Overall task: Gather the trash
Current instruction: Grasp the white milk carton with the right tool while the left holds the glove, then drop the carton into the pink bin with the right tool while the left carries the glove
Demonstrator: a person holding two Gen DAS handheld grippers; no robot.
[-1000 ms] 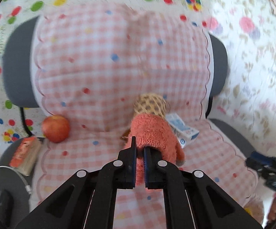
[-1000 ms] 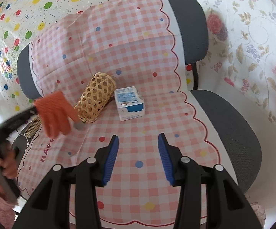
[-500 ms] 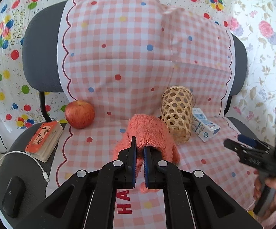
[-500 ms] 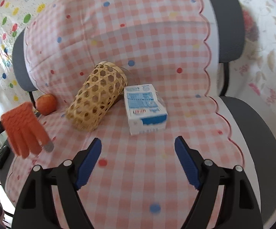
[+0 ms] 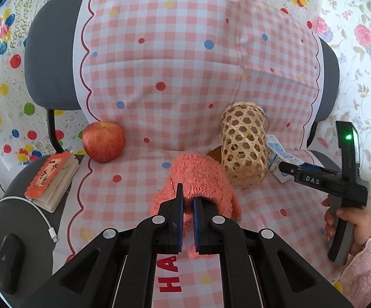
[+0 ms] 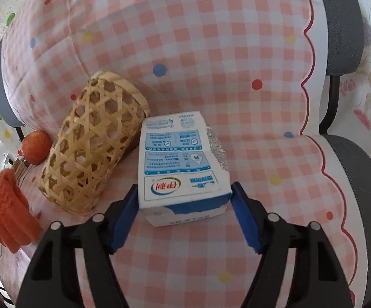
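Both views are bright with soft, even daylight and only faint shadows. The fisheye lenses bend the edges strongly and leave dark corners. The left view is sharp. In the right view the blue-and-white milk carton and the pink checked cloth look slightly soft.

A grey chair draped with a pink checked cloth carries everything. In the left wrist view, an apple rests on the cloth at 9 o'clock, a woven basket lies on its side at 3 o'clock, and a milk carton lies just beside it. A book, cable and mouse lie on bare seat at 8 o'clock.
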